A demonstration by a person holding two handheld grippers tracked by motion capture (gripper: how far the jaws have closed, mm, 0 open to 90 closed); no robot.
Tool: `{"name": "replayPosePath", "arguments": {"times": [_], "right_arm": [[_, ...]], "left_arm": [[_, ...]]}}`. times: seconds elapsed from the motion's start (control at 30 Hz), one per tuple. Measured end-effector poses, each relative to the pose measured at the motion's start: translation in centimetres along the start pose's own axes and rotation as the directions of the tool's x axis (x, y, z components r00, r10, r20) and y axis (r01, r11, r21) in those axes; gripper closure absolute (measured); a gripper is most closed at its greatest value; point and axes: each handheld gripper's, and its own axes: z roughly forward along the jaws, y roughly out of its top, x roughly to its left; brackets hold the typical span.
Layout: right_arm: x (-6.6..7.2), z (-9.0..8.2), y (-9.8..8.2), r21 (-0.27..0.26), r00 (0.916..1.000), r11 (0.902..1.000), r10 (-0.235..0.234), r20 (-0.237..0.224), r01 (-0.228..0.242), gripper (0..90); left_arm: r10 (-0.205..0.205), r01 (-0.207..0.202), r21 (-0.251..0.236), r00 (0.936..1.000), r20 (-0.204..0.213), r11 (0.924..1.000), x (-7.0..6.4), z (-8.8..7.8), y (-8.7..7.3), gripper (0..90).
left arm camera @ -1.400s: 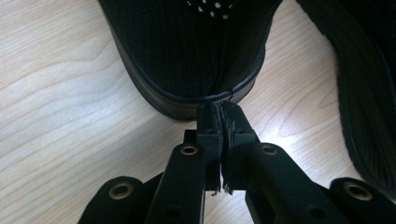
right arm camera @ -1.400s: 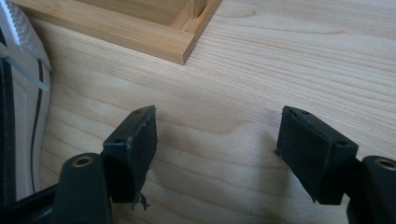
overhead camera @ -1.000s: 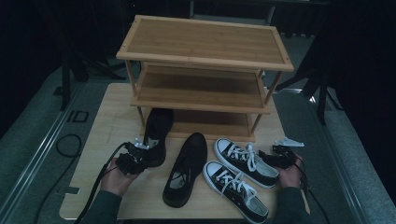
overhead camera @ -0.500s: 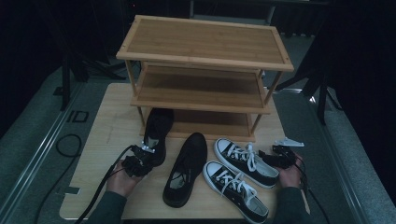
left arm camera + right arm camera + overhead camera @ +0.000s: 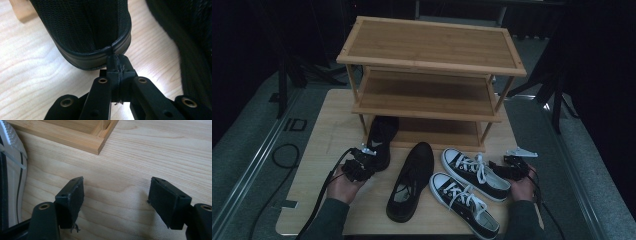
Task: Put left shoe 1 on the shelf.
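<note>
A black mesh shoe [image 5: 382, 136] lies with its toe under the bamboo shoe rack [image 5: 432, 47]. My left gripper [image 5: 366, 161] is at its heel. In the left gripper view the black jaws [image 5: 117, 58] are shut, pad against pad, and their tips touch the rubber heel rim of the shoe [image 5: 85, 32]. A second black shoe [image 5: 412, 180] lies mid-table. Two black-and-white sneakers [image 5: 474, 172] [image 5: 464, 202] lie to its right. My right gripper [image 5: 510, 165] stands open beside the sneakers, over bare wood [image 5: 116, 184], with nothing between its pads.
The three-tier rack stands at the back of the wooden table [image 5: 327, 145]; its bottom frame [image 5: 75, 140] is just ahead of the right gripper. A sneaker's white sole [image 5: 12, 170] is at that view's left. Cables trail off the table's left edge.
The left gripper has moved forward and slightly right, up to the heel of the black mesh shoe. The right gripper has stayed put.
</note>
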Motion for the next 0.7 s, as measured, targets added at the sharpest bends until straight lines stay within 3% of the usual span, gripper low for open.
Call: {"name": "replayPosePath", "arguments": {"times": [0.1, 0.3, 0.47, 0.6, 0.7], "right_arm": [[0.0, 0.0, 0.0, 0.001, 1.0000, 1.0000, 0.001, 0.000, -0.001, 28.5], [0.0, 0.0, 0.0, 0.000, 1.0000, 1.0000, 0.000, 0.000, 0.000, 28.5], [0.0, 0.0, 0.0, 0.000, 1.0000, 1.0000, 0.001, 0.000, -0.001, 28.5], [0.0, 0.0, 0.0, 0.000, 1.0000, 1.0000, 0.001, 0.000, -0.001, 28.5], [0.0, 0.0, 0.0, 0.000, 1.0000, 1.0000, 0.001, 0.000, -0.001, 28.5]], "left_arm": [[0.009, -0.009, 0.002, 0.9997, -0.023, 1.0000, -0.1, 0.0, 0.4, 88.8], [0.008, -0.008, -0.007, 0.9997, -0.021, 0.9999, -0.3, 0.2, 0.6, 88.5], [0.042, -0.042, 0.046, 0.9990, -0.016, 0.9981, -1.1, 1.4, 0.1, 88.7], [0.019, -0.018, 0.066, 0.9997, -0.017, 0.9977, -0.9, 2.3, -0.2, 88.8], [-0.012, 0.013, 0.053, 0.9997, -0.019, 0.9985, -0.3, 2.2, -0.2, 88.9]]}}
